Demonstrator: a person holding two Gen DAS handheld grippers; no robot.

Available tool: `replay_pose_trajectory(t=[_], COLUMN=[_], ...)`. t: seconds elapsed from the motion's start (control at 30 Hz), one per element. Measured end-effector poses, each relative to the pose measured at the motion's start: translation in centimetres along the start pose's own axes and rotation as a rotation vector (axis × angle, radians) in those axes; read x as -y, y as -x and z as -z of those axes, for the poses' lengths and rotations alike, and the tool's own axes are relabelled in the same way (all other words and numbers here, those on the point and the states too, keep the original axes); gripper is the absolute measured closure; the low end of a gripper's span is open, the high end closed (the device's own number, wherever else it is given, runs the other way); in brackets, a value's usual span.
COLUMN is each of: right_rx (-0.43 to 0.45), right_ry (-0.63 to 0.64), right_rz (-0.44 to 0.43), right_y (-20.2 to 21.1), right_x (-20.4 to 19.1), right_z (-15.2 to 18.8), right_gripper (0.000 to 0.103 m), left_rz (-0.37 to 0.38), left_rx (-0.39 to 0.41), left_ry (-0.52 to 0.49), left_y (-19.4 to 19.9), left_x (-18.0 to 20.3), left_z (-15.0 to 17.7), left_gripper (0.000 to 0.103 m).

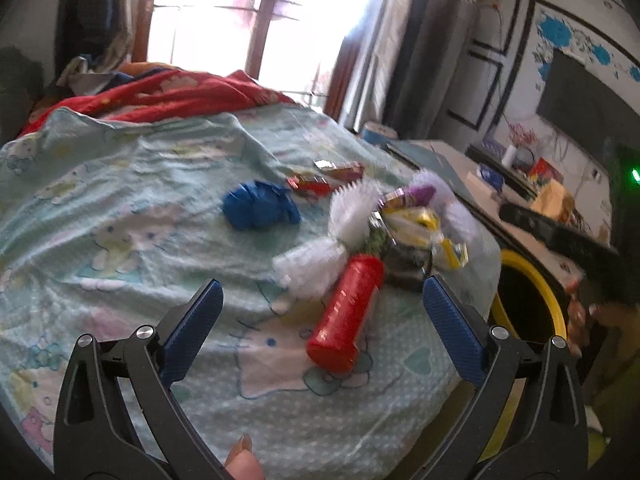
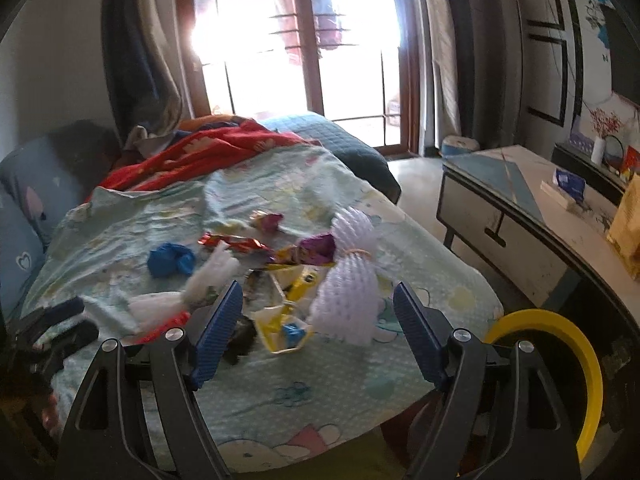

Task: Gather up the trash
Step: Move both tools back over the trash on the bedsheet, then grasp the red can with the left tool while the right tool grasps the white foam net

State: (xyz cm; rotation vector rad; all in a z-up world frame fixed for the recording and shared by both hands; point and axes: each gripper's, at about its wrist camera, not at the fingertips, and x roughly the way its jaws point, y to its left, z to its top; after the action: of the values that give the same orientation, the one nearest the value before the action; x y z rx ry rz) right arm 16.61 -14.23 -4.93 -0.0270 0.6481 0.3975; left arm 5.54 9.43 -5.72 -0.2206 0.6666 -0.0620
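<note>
Both the left gripper [image 1: 322,306] and right gripper [image 2: 318,308] hover spread wide and empty above the trash pile [image 1: 404,224] on the bed [image 1: 120,208].

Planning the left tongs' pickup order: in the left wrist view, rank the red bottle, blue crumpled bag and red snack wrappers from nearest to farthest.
From the open left tongs:
1. Red bottle, lying just ahead, right of centre.
2. Blue crumpled bag, mid-bed, left of centre.
3. Red snack wrappers, just beyond the bag.
</note>
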Motion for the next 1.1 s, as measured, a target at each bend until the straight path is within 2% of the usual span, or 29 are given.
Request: replay_pose_trajectory(t=[0.1,0.47,0.63,0.77,0.8,0.93,1.1], right_rx=[-0.03,-0.133,-0.141,-0.15,-0.147,-0.123,-0.096], right_ry=[-0.024,-0.138,-0.189,-0.226,-0.232,-0.27,-0.291], right_rz=[0.009,-0.003,-0.01,-0.035,-0.036,-0.03,-0.011], right_y=[-1.7,-7.2,-8.0,-8.3,-8.1,-7.2,-6.1], right_x=[0.7,2.5,3.5,4.2,4.5,5.4,6.4], right_z=[-0.1,0.0,0.6,1.3,1.4,2.2,2.4], right_gripper=[0.028,0.028,0.042,0.063,0.066,0.07,0.072], left_rz=[0.017,0.043,0.04,0.038,0.033,0.017,0.02], left_rx=[-0.04,-0.136,-0.169,-0.167,-0.167,-0.165,-0.161], left_ry=[-0.012,-0.027,-0.021,-0.026,-0.027,-0.029,-0.034], left_y=[-1.1,-3.7,-4.6,-4.6,-4.6,-4.7,-4.5], left_x=[0.6,1.1,0.9,1.0,1.1,1.1,1.1], left_z=[0.6,1.9,2.5,2.6,2.6,2.6,2.7], left_gripper=[0.015,0.045,0.05,0.052,0.054,0.066,0.068])
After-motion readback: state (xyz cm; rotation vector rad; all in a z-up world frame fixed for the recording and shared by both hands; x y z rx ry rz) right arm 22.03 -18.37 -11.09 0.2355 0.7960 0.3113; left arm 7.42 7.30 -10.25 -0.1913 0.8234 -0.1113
